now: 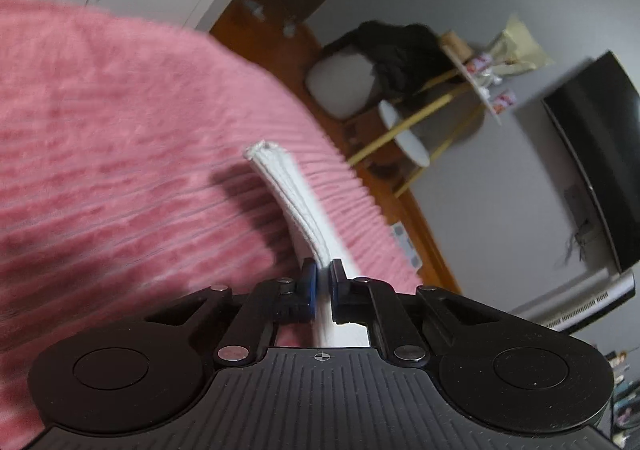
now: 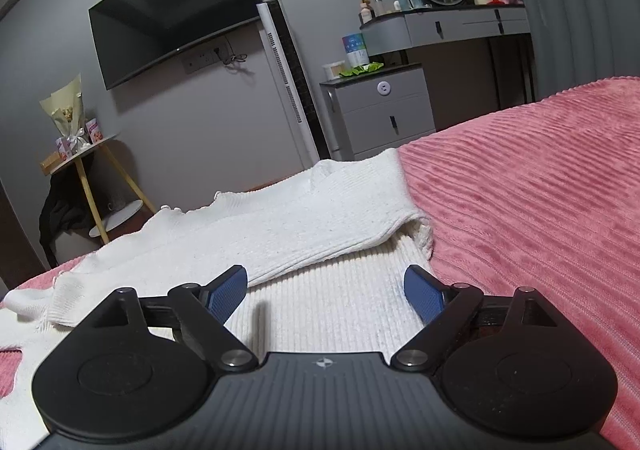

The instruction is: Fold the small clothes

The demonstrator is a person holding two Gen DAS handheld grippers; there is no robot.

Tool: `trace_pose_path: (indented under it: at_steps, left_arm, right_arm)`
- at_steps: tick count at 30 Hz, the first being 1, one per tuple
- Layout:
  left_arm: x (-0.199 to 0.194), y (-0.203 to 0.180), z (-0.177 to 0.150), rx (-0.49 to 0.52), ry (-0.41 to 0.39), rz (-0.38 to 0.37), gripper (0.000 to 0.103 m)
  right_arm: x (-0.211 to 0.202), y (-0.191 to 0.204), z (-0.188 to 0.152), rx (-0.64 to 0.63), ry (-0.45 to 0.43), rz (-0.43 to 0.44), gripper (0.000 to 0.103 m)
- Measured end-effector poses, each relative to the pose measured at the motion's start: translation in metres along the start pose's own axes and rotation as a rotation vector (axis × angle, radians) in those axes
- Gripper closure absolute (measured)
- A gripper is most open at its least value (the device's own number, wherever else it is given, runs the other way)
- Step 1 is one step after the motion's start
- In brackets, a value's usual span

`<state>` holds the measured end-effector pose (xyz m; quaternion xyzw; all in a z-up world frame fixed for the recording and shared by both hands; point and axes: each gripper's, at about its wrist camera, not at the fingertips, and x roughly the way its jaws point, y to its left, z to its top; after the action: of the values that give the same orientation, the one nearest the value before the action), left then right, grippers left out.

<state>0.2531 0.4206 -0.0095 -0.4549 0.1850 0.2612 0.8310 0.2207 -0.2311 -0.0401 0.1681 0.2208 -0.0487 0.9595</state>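
In the left wrist view, the pink ribbed bedspread [image 1: 120, 153] is filling the left side of the frame. The left gripper [image 1: 323, 274] is clamping a folded edge of the white knit sweater [image 1: 292, 193] between its blue pads; the pinched band is rising from the jaws and standing clear above the bedspread. To the right, a side table [image 1: 476, 89] is bearing a wrapped bouquet [image 1: 516, 45] and small boxes, with a wall television [image 1: 596, 153] beyond.

In the right wrist view, the same side table [image 2: 86, 151] is holding the bouquet [image 2: 66, 109] at far left, with the television [image 2: 176, 5] above. A drawer cabinet [image 2: 384, 109] is carrying a tub and green packets on its top. The white knit sweater [image 2: 304, 217] is lying spread on the bedspread [image 2: 540, 189], one sleeve folded across its body. The right gripper [image 2: 326, 292] is standing wide open, holding nothing, just over the sweater's ribbed body, with the folded sleeve just ahead of its fingertips.
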Motion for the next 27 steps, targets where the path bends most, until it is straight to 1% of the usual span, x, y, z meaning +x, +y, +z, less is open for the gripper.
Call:
trace_pose_path:
  at_steps: [2,4,5,6,7,10,12,14,15,16,18,20,21,22,23,24,25,26,27]
  left_arm:
    - [-0.014,-0.028,-0.01,0.122,-0.018,-0.044,0.095]
    - [-0.03,-0.062,-0.027,0.274,-0.026,-0.089,0.095]
    - [-0.04,-0.079,-0.039,0.34,-0.02,-0.119,0.095]
    - [-0.05,-0.097,-0.053,0.401,-0.014,-0.165,0.095]
    - [-0.061,-0.114,-0.07,0.461,-0.01,-0.213,0.095]
    - [-0.092,-0.163,-0.13,0.628,0.042,-0.344,0.095]
    - [-0.106,-0.183,-0.176,0.68,0.094,-0.424,0.095]
    - [-0.112,-0.198,-0.223,0.726,0.176,-0.457,0.095]
    - [-0.113,-0.202,-0.246,0.755,0.208,-0.447,0.094]
    - [-0.114,-0.202,-0.267,0.774,0.228,-0.419,0.093]
    - [-0.12,-0.192,-0.296,0.749,0.27,-0.357,0.091]
    - [-0.134,-0.172,-0.307,0.666,0.291,-0.301,0.083]
    - [-0.141,-0.161,-0.308,0.632,0.295,-0.267,0.072]
    - [-0.148,-0.149,-0.307,0.608,0.281,-0.225,0.066]
    - [-0.157,-0.137,-0.308,0.603,0.253,-0.187,0.064]
    - [-0.161,-0.13,-0.308,0.635,0.227,-0.156,0.064]
    - [-0.162,-0.128,-0.308,0.69,0.2,-0.132,0.061]
    - [-0.161,-0.125,-0.309,0.746,0.162,-0.114,0.06]
    - [-0.161,-0.119,-0.308,0.779,0.121,-0.1,0.058]
  right_arm:
    - [0.0,-0.001,-0.001,0.009,-0.005,0.007,0.017]
    - [0.0,-0.004,-0.001,0.027,-0.006,0.016,0.017]
    - [0.0,-0.006,-0.002,0.034,-0.008,0.021,0.017]
    - [0.0,-0.006,-0.002,0.038,-0.007,0.023,0.017]
    - [0.0,-0.007,-0.002,0.039,-0.006,0.024,0.017]
    - [0.0,-0.006,-0.002,0.041,-0.007,0.025,0.016]
    - [0.0,-0.008,-0.003,0.05,-0.008,0.031,0.016]
    - [-0.001,-0.009,-0.003,0.061,-0.009,0.037,0.016]
    - [-0.001,-0.01,-0.004,0.065,-0.01,0.04,0.016]
    - [-0.001,-0.011,-0.004,0.07,-0.011,0.044,0.016]
    - [-0.002,-0.013,-0.004,0.08,-0.013,0.052,0.016]
    - [-0.002,-0.016,-0.004,0.092,-0.012,0.061,0.016]
    - [-0.001,-0.016,-0.004,0.096,-0.01,0.065,0.015]
    - [-0.001,-0.017,-0.003,0.097,-0.007,0.068,0.014]
    - [0.0,-0.016,-0.003,0.094,-0.003,0.069,0.014]
    - [0.0,-0.014,-0.002,0.088,0.004,0.068,0.013]
    - [0.0,-0.013,0.0,0.079,0.009,0.064,0.013]
    - [-0.001,-0.01,0.003,0.07,0.014,0.06,0.013]
    - [-0.005,-0.007,0.007,0.064,0.018,0.066,0.013]
